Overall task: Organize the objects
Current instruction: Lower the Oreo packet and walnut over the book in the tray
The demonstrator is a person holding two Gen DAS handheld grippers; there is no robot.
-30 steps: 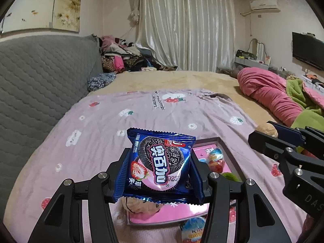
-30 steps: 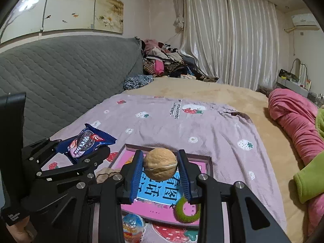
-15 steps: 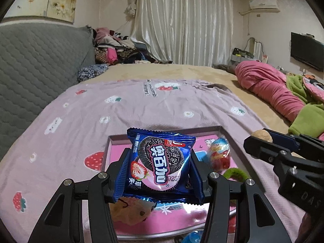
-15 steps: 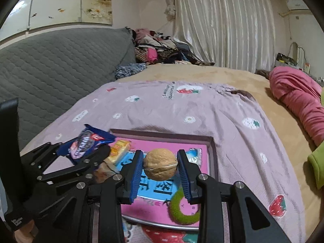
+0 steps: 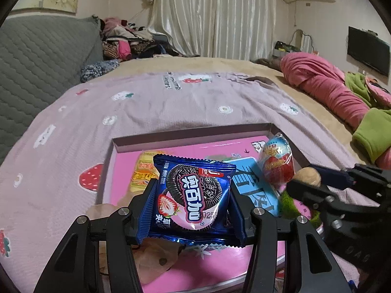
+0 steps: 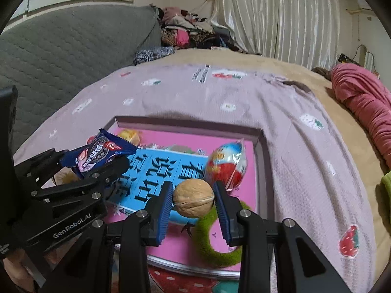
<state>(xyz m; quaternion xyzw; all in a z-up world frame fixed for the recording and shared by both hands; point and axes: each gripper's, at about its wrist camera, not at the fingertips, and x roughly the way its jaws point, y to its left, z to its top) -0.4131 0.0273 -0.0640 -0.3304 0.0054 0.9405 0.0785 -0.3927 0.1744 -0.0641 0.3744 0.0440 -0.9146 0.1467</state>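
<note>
Jaws grip walnut [image 6: 193, 198] above tray [image 6: 262, 161].

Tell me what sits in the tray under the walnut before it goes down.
The walnut, held in the right gripper, hangs over the tray; below and beside it lie a blue book, a green ring and a wrapped egg.

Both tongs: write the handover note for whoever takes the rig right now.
Left tongs: shut on the blue cookie packet, above the pink tray.
Right tongs: shut on the walnut, also above the tray.
In the tray: foil-wrapped chocolate egg, green ring, blue card, yellow snack pack.
Done: both items picked up and over the tray.
Left: set each down and release.
</note>
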